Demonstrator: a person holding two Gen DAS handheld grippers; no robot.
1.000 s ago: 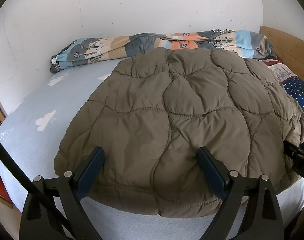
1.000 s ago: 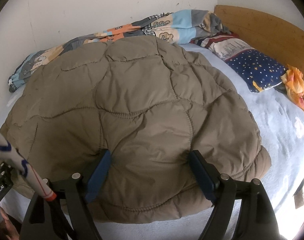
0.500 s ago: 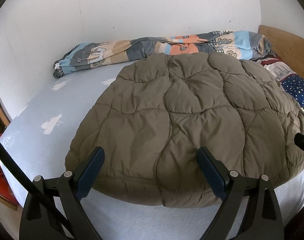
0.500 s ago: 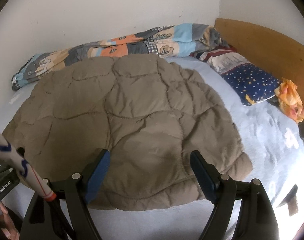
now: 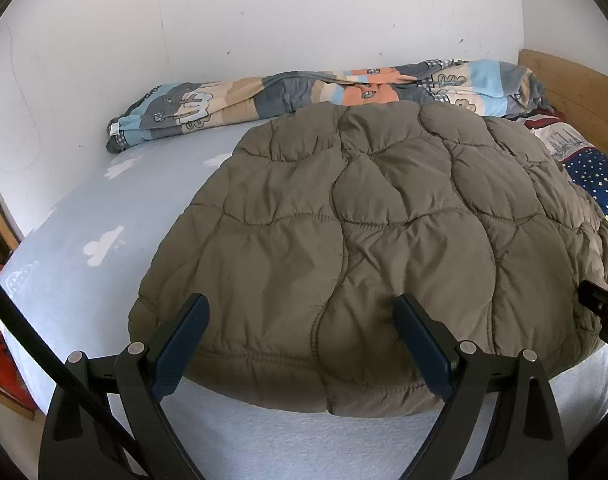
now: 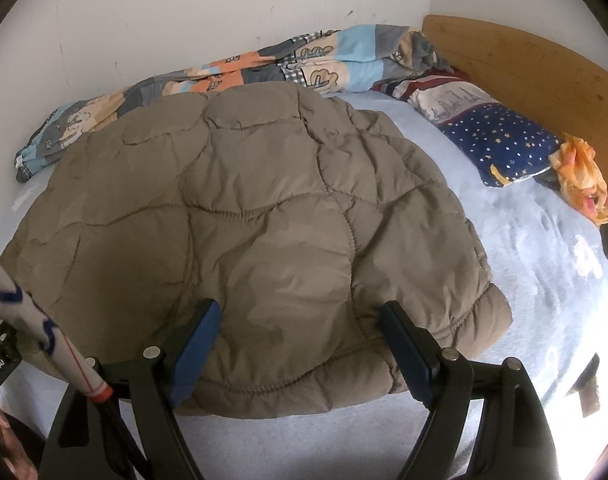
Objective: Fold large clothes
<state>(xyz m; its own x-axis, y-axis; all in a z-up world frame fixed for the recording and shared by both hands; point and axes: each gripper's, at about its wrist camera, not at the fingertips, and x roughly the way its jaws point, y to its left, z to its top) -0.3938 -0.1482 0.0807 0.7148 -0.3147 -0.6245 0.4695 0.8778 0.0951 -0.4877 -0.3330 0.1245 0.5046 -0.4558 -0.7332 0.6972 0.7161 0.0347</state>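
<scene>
A brown quilted jacket (image 5: 364, 240) (image 6: 244, 220) lies folded into a rounded heap on the light blue bed sheet (image 5: 84, 232) (image 6: 544, 248). My left gripper (image 5: 300, 304) hovers over the jacket's near hem, jaws wide open, nothing between the pads. My right gripper (image 6: 299, 306) stands the same way over the near hem further right, also open and empty. A part of the right gripper's body (image 5: 600, 304) shows at the right edge of the left wrist view. The jacket's sleeves and front are hidden underneath.
A patterned blanket (image 5: 304, 92) (image 6: 264, 68) lies bunched along the white wall behind the jacket. A star-print pillow (image 6: 504, 144), an orange cloth (image 6: 580, 176) and the wooden headboard (image 6: 524, 64) are at the right. A white pole (image 6: 44, 340) crosses the lower left.
The right wrist view has drawn back a little, so the jacket looks smaller and more sheet shows beside it. The left view has barely shifted. Both grippers stay open.
</scene>
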